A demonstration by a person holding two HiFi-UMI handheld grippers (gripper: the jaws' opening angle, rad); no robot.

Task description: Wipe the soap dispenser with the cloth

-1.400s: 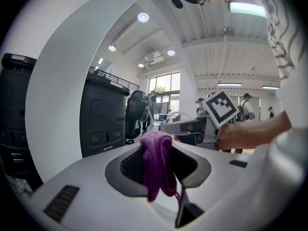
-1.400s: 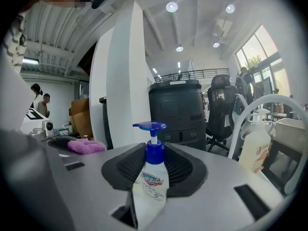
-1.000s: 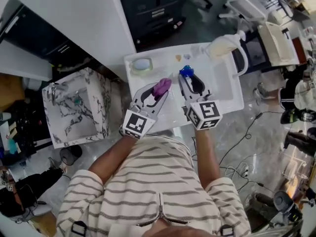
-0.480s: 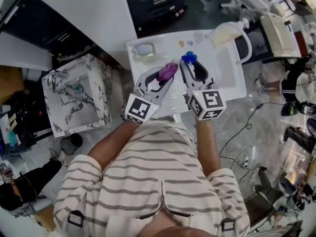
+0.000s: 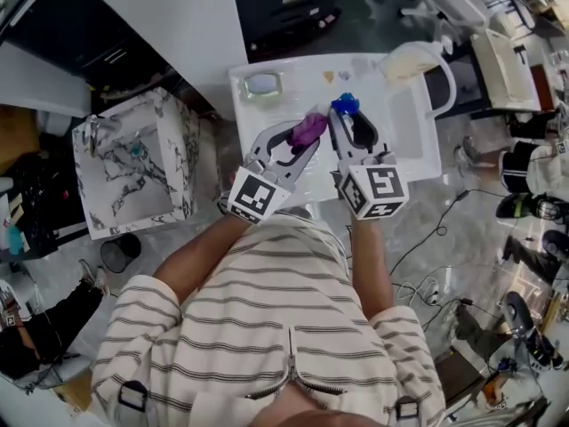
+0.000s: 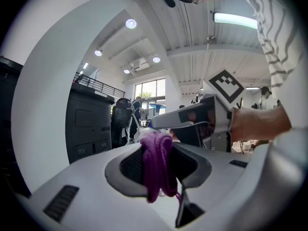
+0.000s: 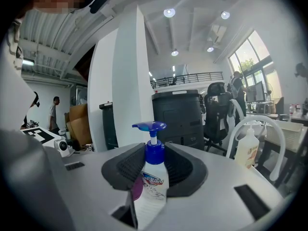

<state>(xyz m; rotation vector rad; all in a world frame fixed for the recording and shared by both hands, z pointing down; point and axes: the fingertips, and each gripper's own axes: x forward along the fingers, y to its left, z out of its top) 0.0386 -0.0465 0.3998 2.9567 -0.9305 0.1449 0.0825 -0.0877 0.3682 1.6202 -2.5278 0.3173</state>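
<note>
One soap dispenser [image 5: 345, 105], white body, blue pump, upright at upper centre of head view, clamped in my right gripper [image 5: 349, 127]. One purple cloth [image 5: 309, 130], just left, clamped in my left gripper [image 5: 300, 142].

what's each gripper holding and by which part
Left gripper: the purple cloth, pinched across its bunched middle. Right gripper: the soap dispenser, clamped at its upper body, below the blue pump.

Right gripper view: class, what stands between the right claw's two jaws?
The soap dispenser, a white bottle with a blue pump, gripped upright by the right claw; the right gripper view shows it.
</note>
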